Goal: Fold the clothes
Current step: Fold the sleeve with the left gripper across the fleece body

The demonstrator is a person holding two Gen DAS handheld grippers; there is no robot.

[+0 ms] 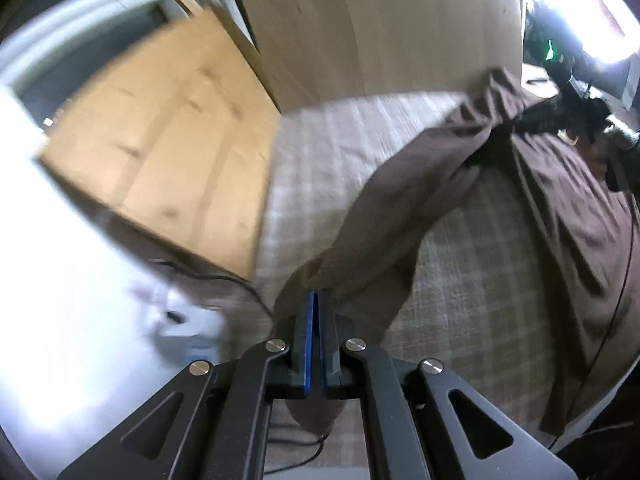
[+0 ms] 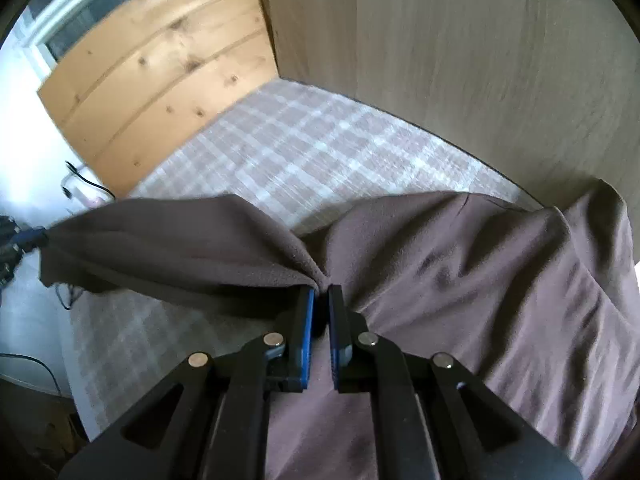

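The left tool (image 1: pixel 318 300) pinches a sleeve end of the brown garment (image 2: pixel 460 272); the right tool (image 2: pixel 321 294) clamps bunched cloth near the shoulder. Soft, light and floppy, it drapes over the plaid bed cover (image 2: pixel 304 152); hems and seams look like the surest holds.

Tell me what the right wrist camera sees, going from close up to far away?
right gripper pinching the brown garment → plaid bed cover → pine headboard and pale wood wall panel.
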